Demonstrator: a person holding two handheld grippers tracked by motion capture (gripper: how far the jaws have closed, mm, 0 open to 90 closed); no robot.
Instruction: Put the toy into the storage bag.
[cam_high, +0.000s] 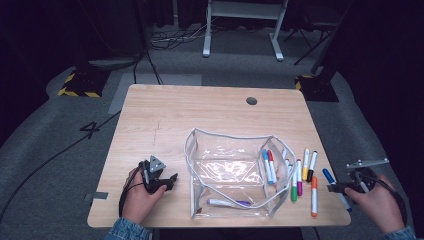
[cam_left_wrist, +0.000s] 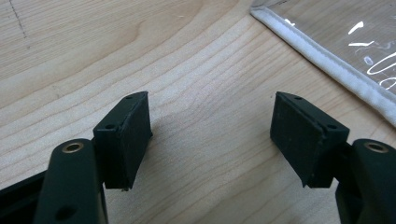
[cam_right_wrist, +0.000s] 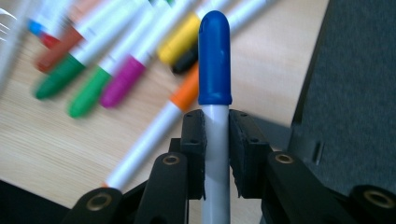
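- High view, left gripper (cam_high: 172, 179): resting on the table (cam_high: 165, 115) near the front-left corner, jaws parted, nothing between them, pointing toward the pouch (cam_high: 232, 172) just beside.
- High view, right gripper (cam_high: 334, 188): at the table's right edge, clamped on the blue marker (cam_high: 328, 176), cap end pointing toward the table's middle, white barrel running back past the edge.
- High view, pouch: clear, white-trimmed, mouth open upward; a blue-capped and a red-capped marker leaning inside against the right wall, a purple-tipped one lying flat on the bottom near the front.
- High view, loose markers (cam_high: 302, 177): fanned on the table between pouch and right gripper — green, magenta, yellow, black and orange caps, close together, some touching.
- Left gripper view, left gripper (cam_left_wrist: 212, 135): jaws released and standing well apart, bare wood between the pads, no contact with anything.
- Left gripper view, pouch (cam_left_wrist: 322, 46): white-edged corner at upper right, apart from the jaws.
- Right gripper view, right gripper (cam_right_wrist: 216, 121): jaws clenched on the white barrel of the blue marker (cam_right_wrist: 214, 56), pads pressing both sides just below the cap, cap standing clear above the tips.
- Right gripper view, loose markers (cam_right_wrist: 116, 70): blurred, lying on the table beyond the jaws, apart from them; orange one passing closest behind the held barrel.
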